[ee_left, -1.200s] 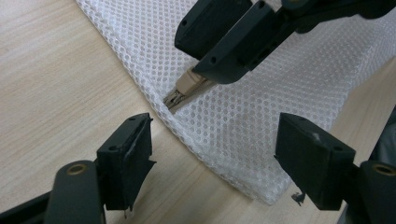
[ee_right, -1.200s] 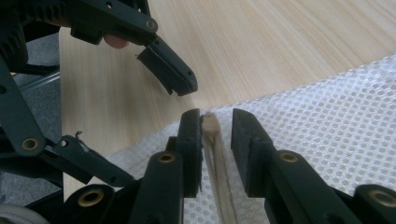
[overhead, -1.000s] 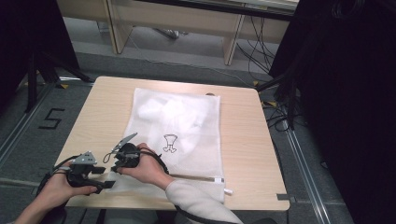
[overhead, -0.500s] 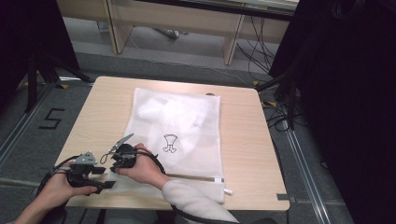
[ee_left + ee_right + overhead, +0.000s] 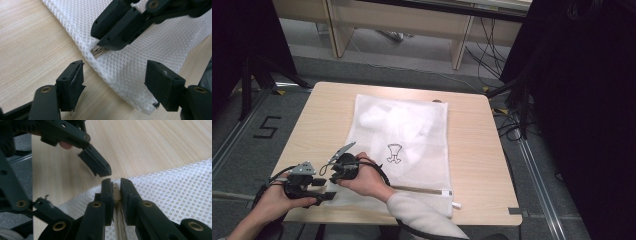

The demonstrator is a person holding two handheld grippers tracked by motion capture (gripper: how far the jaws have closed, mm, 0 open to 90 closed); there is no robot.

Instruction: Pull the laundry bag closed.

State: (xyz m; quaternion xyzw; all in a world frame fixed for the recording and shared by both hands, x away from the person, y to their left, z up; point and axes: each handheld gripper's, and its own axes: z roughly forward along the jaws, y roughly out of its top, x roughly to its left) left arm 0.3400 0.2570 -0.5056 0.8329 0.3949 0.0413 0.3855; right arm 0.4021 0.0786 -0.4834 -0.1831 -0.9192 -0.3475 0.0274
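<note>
The right claw [image 5: 115, 185] has just closed on the zip pull [image 5: 116, 190] at the mesh bag [image 5: 140, 57] corner, with the left claw [image 5: 113, 83] spread just beside it, astride the bag's edge; next, I judge, the left clamps the mesh and the right drags the pull.

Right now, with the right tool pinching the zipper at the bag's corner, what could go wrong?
1. The right tool grips only a small zipper pull; it could slip off when pulled.
2. The left tool is open around the mesh bag corner, not pinning it, so the bag may drag along the table instead of unzipping.
</note>
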